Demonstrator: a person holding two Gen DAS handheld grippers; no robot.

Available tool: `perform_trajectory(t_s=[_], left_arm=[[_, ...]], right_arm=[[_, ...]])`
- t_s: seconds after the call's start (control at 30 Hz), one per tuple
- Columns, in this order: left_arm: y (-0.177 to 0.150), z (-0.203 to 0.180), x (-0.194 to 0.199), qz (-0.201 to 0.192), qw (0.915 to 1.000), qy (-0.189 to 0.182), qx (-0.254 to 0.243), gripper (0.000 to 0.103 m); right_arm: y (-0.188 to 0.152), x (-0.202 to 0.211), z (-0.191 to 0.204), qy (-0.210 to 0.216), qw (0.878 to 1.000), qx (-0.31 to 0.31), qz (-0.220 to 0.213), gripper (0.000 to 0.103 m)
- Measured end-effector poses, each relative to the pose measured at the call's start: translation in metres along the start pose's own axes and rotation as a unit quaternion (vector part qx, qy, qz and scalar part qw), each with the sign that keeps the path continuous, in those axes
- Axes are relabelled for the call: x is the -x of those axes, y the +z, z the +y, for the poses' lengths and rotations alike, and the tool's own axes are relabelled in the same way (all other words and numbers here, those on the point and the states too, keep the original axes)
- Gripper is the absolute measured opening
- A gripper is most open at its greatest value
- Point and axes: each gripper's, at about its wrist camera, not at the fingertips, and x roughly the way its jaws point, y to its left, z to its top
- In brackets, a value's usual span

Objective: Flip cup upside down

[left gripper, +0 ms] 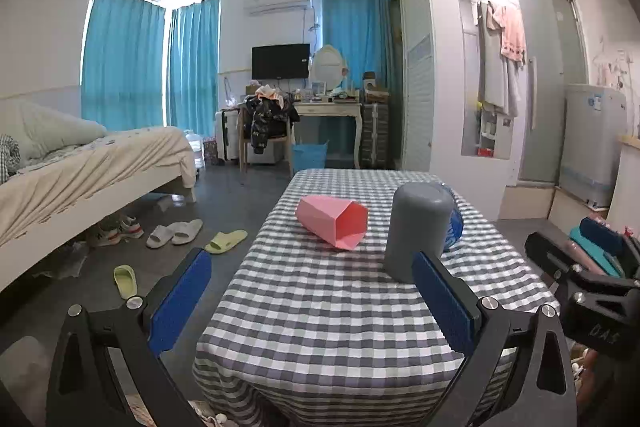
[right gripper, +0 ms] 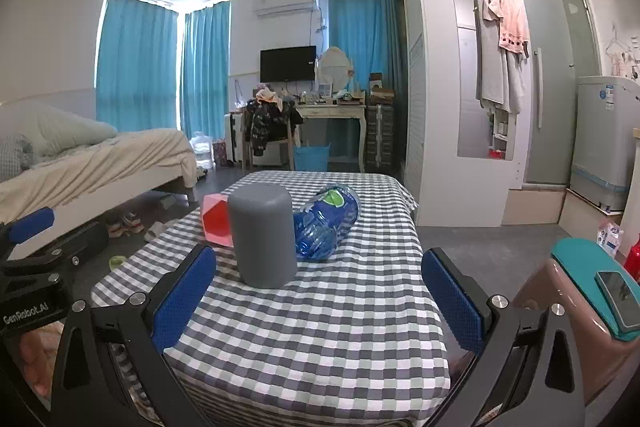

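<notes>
- Grey cup [right gripper: 264, 235] stands mouth-down, closed end up, on the checked surface [right gripper: 320, 327], centre-left of the right wrist view.
- Pink cup [left gripper: 334, 221] lies on its side just left of it, mouth toward the camera.
- Blue water bottle [right gripper: 326, 223] lies just right of it.
- Left gripper [left gripper: 312, 301] fingers wide, holding nothing.
- Right gripper [right gripper: 320, 301] fingers wide, holding nothing.

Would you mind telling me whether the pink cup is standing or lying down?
Lying down: the pink cup rests on its side on the checked tablecloth, open mouth facing the camera.
</notes>
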Motion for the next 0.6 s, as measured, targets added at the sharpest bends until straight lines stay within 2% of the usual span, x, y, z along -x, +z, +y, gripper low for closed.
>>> perform_trajectory(t_s=[0.6], left_arm=[[-0.0040, 0.0009, 0.0069, -0.003, 0.9999, -0.016, 0.006, 0.103]], right_arm=[[-0.0013, -0.0010, -0.0041, 0.005, 1.000, -0.007, 0.005, 0.103]])
